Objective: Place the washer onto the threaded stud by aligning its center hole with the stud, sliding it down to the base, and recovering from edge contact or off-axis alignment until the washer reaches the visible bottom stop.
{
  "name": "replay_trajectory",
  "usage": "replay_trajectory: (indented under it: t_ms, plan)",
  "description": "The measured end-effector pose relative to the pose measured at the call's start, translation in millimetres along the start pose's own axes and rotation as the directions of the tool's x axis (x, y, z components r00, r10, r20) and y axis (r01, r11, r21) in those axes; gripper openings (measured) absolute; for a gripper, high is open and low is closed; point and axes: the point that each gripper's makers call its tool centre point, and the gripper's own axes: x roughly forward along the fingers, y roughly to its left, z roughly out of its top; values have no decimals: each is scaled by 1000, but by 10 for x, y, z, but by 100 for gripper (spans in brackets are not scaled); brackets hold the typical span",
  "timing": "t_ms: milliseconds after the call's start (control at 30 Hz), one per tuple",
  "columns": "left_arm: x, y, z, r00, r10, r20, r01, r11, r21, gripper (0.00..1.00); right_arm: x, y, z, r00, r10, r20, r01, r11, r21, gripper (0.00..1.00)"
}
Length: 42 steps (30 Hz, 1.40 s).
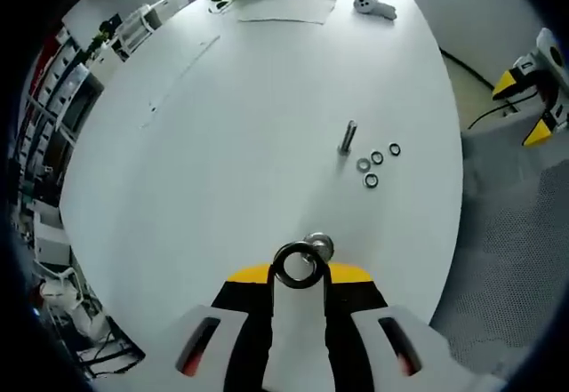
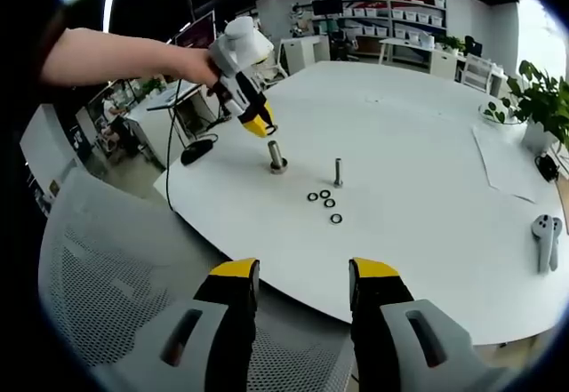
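1. The white round table carried everything; all places below are given from the threaded stud.
2. The left gripper was held over the table, its jaws pinching a washer edge-on, the ring's hole facing the camera. In the right gripper view this same left gripper hovered just above and to the left of the wide stud, apart from it.
3. The right gripper hung off the table edge over a mesh chair, well apart from the stud, jaws spread and holding nothing.
4. The threaded stud sat just behind the held washer; in the right gripper view it stood upright.
5. A thinner stud stood beyond it, with four loose washers lying flat just beside.
6. Risk, as judged: the washer was gripped on edge, so unless rolled level it would likely catch the stud's top rim or jam cocked on the threads.
7. The left gripper view hid the stud's base behind the ring; the right gripper view showed the gap between gripper and stud.
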Motion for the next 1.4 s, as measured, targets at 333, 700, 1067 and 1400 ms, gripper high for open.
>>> replay_trajectory:
  t_ms: [333,700,1067,1400]
  plan:
    - [136,-67,-44,997,-33,-72,37,997,65,19,-12,-9,12,1000,-4,7,4,1000,5,42]
    - [207,-34,-20,996,-36,-79,41,997,67,19,-28,-14,26,1000,-5,13,5,1000,11,42]
    - [201,-64,-22,994,-36,-105,47,994,100,19,-18,-18,26,1000,-2,16,2,1000,13,42]
    - [412,-81,-93,991,-37,-132,51,994,98,19,-15,-18,23,1000,-2,14,2,1000,11,42]
